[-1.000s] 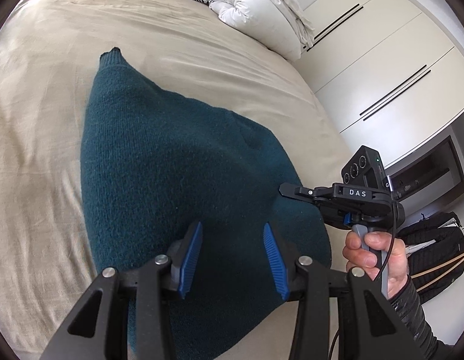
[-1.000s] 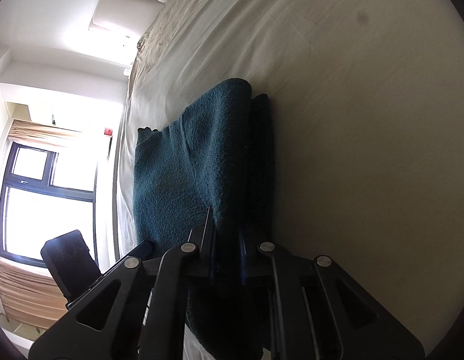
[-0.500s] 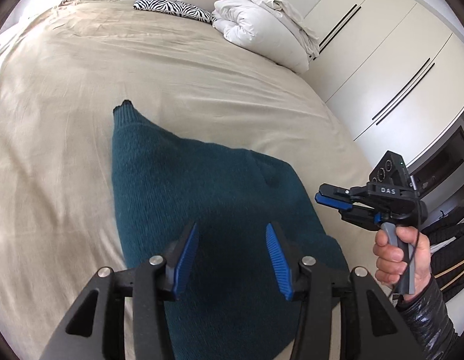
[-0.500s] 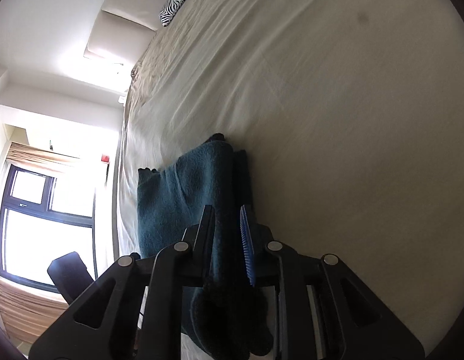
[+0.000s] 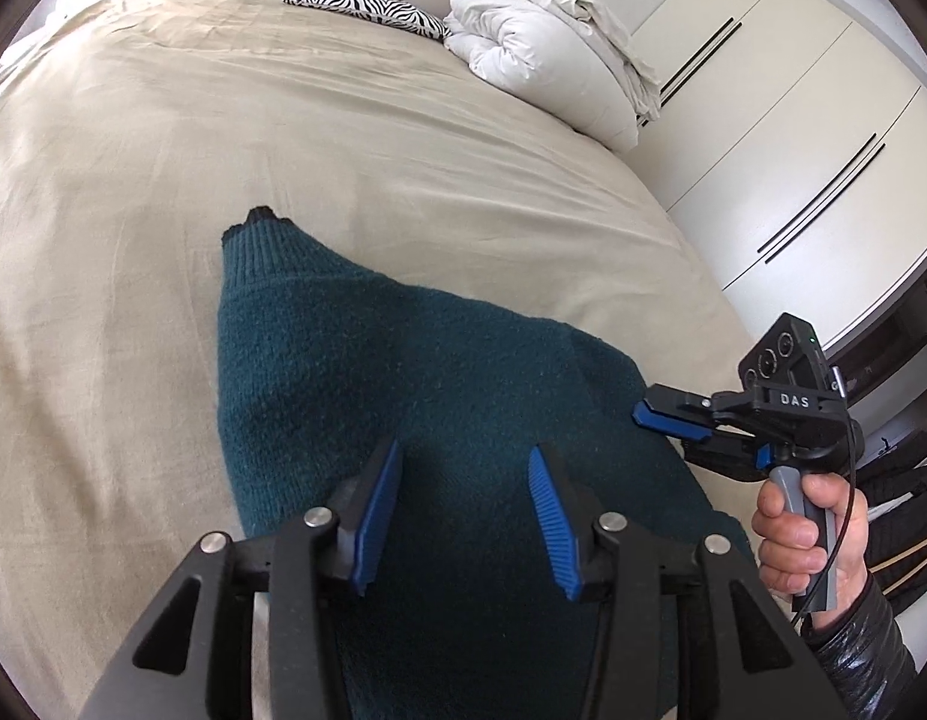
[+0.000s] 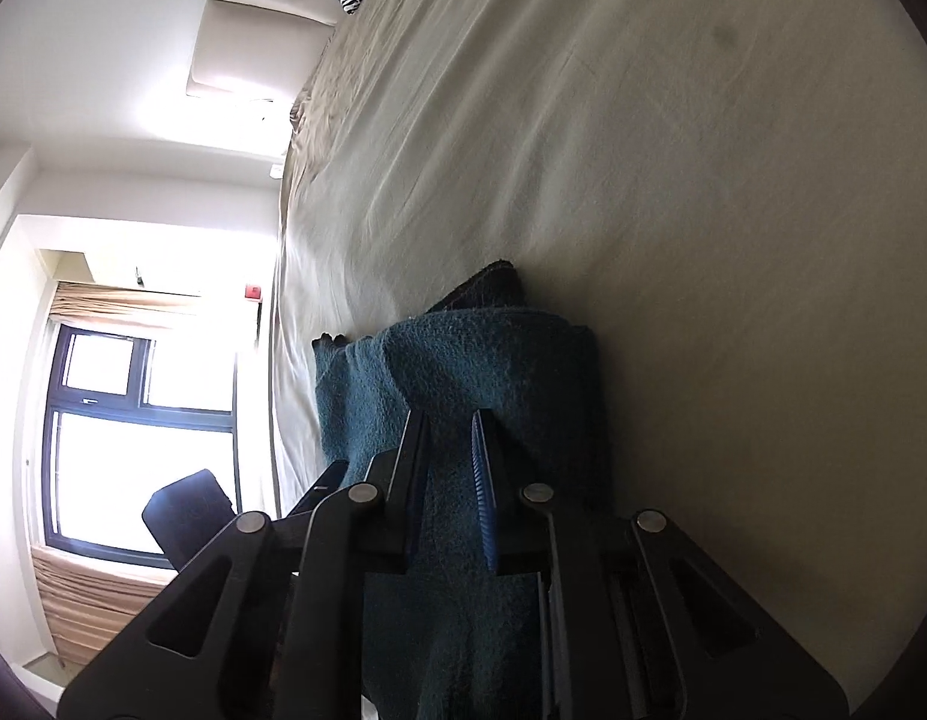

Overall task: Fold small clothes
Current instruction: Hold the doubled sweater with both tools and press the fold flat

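Observation:
A dark teal knitted sweater (image 5: 403,372) lies folded on the beige bed (image 5: 163,150), its ribbed end (image 5: 253,240) pointing to the far side. My left gripper (image 5: 464,450) hovers open over the sweater's near part, with nothing between its blue pads. A hand (image 5: 805,534) holds my right gripper (image 5: 661,435) at the sweater's right edge. In the right wrist view this gripper (image 6: 448,417) stands narrowly open. The folded sweater (image 6: 475,354) lies just ahead of it and under it, and the pads do not press on it.
A white bundled duvet (image 5: 541,54) and a zebra pillow (image 5: 367,3) lie at the head of the bed. White wardrobe doors (image 5: 793,120) stand to the right, with a black bag (image 5: 907,480) below them. A window (image 6: 133,420) and a dark chair (image 6: 187,516) are beyond the bed.
My right gripper was shut on a raised fold of the sweater; it has let go and drawn back, and the fold lies on the bed. My left gripper has pulled back towards me, still open.

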A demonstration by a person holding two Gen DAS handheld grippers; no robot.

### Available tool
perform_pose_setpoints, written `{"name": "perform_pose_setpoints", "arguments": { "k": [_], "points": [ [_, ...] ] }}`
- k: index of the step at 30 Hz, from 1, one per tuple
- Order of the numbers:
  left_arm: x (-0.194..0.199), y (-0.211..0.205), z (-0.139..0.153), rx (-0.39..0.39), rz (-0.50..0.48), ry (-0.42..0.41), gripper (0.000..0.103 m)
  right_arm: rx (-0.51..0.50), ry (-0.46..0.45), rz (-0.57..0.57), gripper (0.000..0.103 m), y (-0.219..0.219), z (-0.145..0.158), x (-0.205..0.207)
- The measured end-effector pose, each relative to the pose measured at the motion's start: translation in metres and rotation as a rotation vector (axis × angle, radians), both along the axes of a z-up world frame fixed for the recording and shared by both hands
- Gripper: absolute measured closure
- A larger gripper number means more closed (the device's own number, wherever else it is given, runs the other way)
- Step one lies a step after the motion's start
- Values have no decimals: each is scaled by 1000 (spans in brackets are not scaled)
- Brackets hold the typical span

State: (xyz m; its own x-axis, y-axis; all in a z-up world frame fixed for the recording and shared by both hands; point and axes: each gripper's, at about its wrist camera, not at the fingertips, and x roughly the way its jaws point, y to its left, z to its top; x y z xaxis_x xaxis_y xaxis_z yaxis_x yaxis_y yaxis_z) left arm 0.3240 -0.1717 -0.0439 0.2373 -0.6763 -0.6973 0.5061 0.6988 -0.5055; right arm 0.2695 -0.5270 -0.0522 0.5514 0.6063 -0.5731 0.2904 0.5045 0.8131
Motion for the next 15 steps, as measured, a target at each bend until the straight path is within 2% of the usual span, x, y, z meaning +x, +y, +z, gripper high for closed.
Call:
{"name": "perform_pose_setpoints", "arguments": {
  "k": [3, 6, 9, 11, 13, 15],
  "points": [
    [-21, 15, 18, -8, 12, -35, 56, 13, -74, 59, 86, 13, 33, -23],
    [-47, 28, 24, -27, -8, -46, 55, 10, -140, 180, 86, 47, 59, -44],
    [-66, 31, 11, 24, -29, -56, 54, -8, -90, 256, 86, 74, 44, -59],
    [-68, 39, 4, -7, -17, -37, 54, -40, -7, 232, 86, 74, 18, -69],
    [-67, 50, 6, -47, 6, -8, 54, 57, -24, 181, 87, 62, 2, -81],
    [-68, 58, 13, -30, 18, -38, 52, 59, -48, 136, 87, 47, 7, -97]
  ]
}}
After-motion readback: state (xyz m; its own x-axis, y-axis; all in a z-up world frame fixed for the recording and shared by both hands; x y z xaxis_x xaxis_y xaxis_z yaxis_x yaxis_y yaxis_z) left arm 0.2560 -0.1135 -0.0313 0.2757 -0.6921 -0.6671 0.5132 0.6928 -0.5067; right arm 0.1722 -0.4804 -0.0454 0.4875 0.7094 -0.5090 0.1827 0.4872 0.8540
